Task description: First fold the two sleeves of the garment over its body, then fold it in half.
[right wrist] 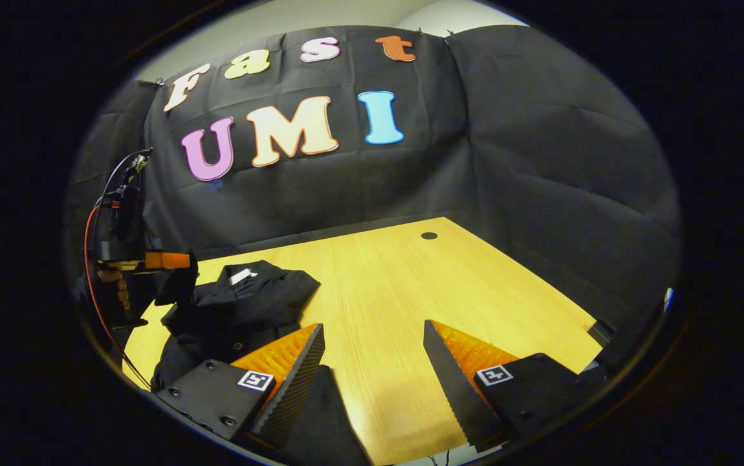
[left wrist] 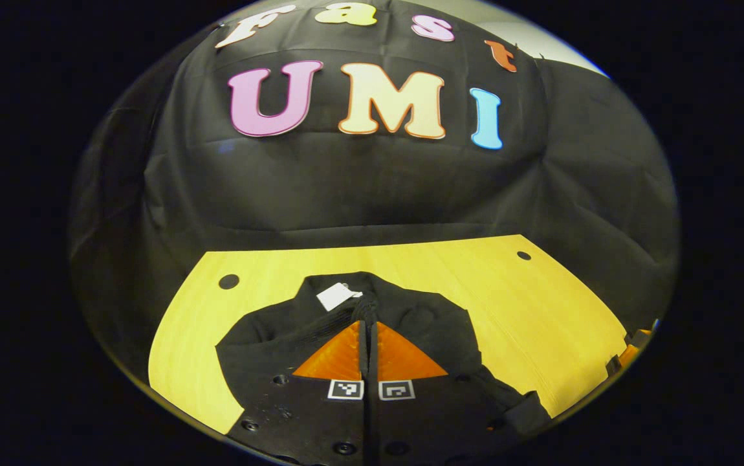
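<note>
Two grippers work over a yellow wooden bench (right wrist: 385, 291) backed by black cloth (right wrist: 540, 162). In the left gripper view, the left gripper (left wrist: 368, 323) has its orange fingers (left wrist: 336, 359) brought together until only a thin slit shows between them, and a ridge of black fabric rises into that slit at the tips, so both fingers press on the garment (left wrist: 424, 323). The garment lies crumpled on the bench close under this gripper, and a white tag (left wrist: 335, 296) rests on its far part, just beyond the fingertips. Bare wood shows around the garment on the left, far and right sides, with a dark round hole (left wrist: 228, 281) near the bench's far left corner and another (left wrist: 524, 255) near its far right corner.

In the right gripper view, the right gripper (right wrist: 372, 359) stands wide open over bare wood, its two ribbed fingers (right wrist: 294, 375) well apart and holding nothing. The garment (right wrist: 236, 310) sits by the bench's left edge, its near part just beside the left-hand finger; whether they touch cannot be told. The left gripper (right wrist: 168, 260) shows farther off at that same edge, above the garment, with a hand (right wrist: 113, 285) under it and red and black cables (right wrist: 94, 259) running from it. One hole (right wrist: 429, 235) lies near the bench's far edge.
</note>
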Motion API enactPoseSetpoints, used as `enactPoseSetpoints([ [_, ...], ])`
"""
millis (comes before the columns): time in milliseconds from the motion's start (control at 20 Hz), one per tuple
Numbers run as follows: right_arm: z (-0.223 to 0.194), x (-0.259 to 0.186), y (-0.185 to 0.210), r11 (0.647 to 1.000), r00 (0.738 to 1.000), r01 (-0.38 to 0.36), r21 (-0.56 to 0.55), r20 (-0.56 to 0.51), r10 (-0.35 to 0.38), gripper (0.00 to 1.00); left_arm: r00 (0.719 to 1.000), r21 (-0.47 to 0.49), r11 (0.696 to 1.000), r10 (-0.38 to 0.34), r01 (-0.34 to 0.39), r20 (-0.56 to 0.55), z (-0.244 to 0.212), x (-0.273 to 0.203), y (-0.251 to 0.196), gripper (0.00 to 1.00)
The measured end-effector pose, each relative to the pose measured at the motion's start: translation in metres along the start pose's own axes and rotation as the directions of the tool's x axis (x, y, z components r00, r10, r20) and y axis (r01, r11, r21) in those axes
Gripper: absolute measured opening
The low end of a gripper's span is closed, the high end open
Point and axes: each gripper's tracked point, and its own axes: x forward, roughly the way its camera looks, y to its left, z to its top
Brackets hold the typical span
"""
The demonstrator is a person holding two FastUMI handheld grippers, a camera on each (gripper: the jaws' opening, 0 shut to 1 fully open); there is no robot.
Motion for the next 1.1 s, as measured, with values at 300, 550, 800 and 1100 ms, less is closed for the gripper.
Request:
enactPoseSetpoints([
  [300,-0.007,-0.010,-0.024,0.998,0.998,0.052,0.033,-0.019,-0.052,0.98,0.998,0.057,0.997,-0.053,0.055,-0.045,-0.009,0.030,-0.044,0.00],
  [550,-0.008,-0.010,-0.026,0.999,0.999,0.038,0.035,-0.021,-0.037,0.98,0.998,0.054,0.997,-0.061,0.063,-0.029,-0.007,0.043,-0.065,0.00],
  [800,0.000,0.000,-0.010,0.997,0.997,-0.071,-0.024,-0.012,0.071,0.95,0.994,-0.006,1.000,0.030,-0.030,0.104,0.028,0.013,-0.048,0.95],
  [1100,0.002,0.012,0.010,0.961,0.972,-0.236,-0.147,-0.046,0.232,0.98,0.957,-0.079,0.977,0.211,-0.199,0.196,0.024,-0.073,0.006,0.94],
])
